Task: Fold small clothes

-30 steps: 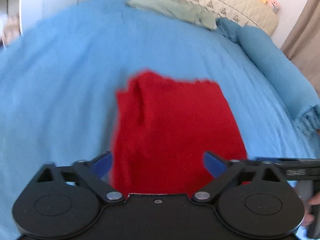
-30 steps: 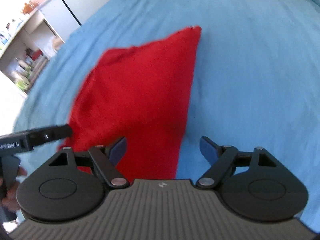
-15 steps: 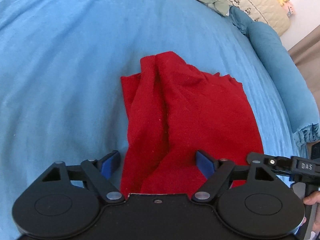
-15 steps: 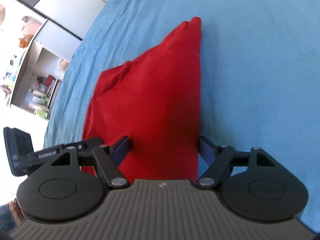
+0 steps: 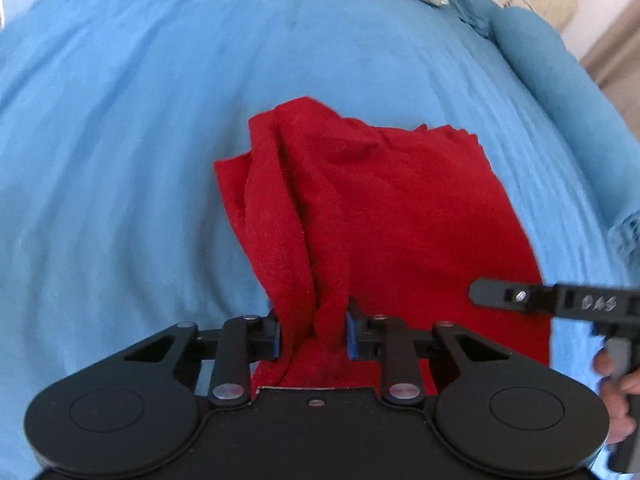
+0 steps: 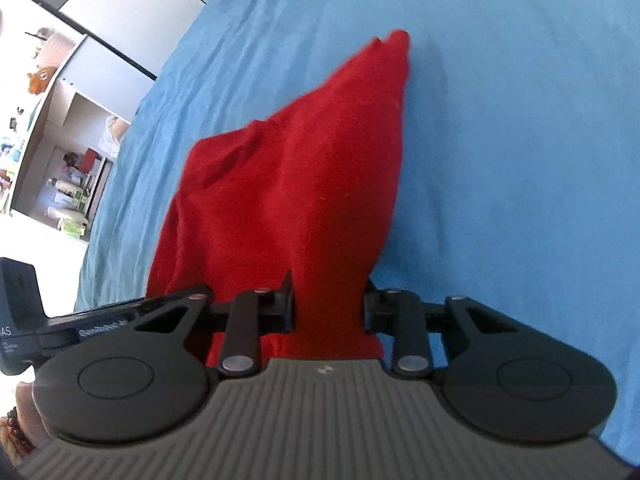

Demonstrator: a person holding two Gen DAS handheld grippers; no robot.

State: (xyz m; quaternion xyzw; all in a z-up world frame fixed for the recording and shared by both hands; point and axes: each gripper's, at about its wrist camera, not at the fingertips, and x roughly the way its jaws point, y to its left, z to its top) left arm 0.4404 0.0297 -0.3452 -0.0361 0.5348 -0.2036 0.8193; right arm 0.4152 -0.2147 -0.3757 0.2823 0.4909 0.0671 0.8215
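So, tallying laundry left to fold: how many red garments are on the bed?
1: the red garment lies mid-bed, near edge pinched by the left gripper and right gripper. Folds could hide another.

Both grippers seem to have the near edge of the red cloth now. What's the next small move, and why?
Probably lift both together and carry the near edge toward the far edge. The left gripper and the right gripper are each shut on a bunch of the red cloth, whose far part lies rumpled on the blue bedspread, so an even lift should keep the fold straight.
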